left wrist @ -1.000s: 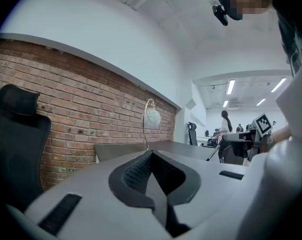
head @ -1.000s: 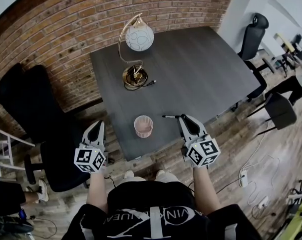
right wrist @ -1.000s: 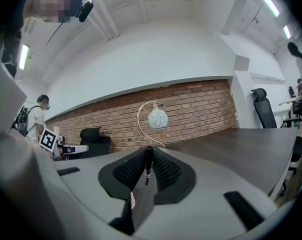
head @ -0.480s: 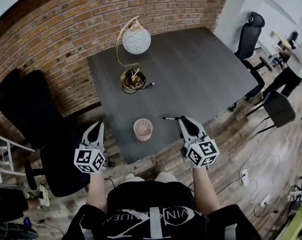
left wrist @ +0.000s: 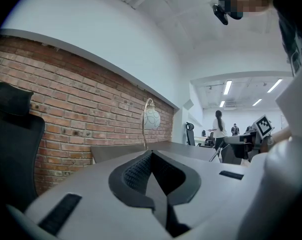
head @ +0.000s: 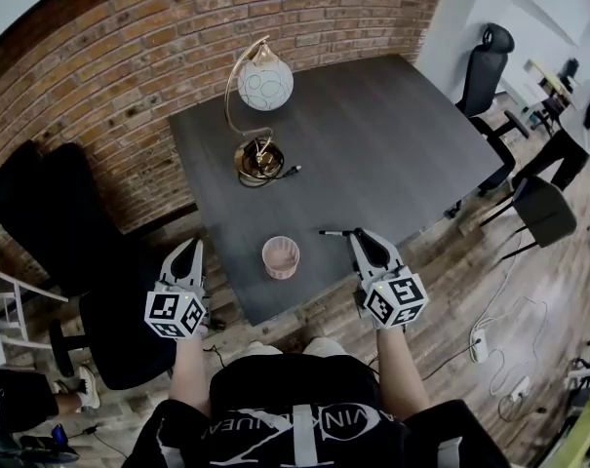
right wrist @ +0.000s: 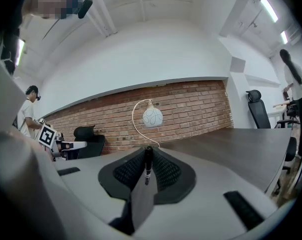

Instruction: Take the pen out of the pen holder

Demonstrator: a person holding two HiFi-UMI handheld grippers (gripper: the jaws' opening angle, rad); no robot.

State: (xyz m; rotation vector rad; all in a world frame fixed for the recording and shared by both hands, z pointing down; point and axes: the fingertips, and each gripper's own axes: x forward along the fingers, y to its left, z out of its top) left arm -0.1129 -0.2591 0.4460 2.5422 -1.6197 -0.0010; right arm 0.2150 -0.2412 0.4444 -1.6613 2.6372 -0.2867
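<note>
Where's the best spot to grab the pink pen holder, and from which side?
Probably its round side wall, about halfway up, coming in level from the left. The pen holder stands upright near the table's front edge. The left gripper on that side is empty, while the right gripper holds the pen.

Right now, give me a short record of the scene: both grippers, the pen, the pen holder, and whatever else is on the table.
left gripper: jaws together, empty, held off the table's left side
right gripper: shut on the pen
pen: out of the holder, sticking out from the jaws toward the holder
pen holder: pink, upright, near the table's front edge, looks empty
table: dark grey
lamp: at the far-left corner
</note>
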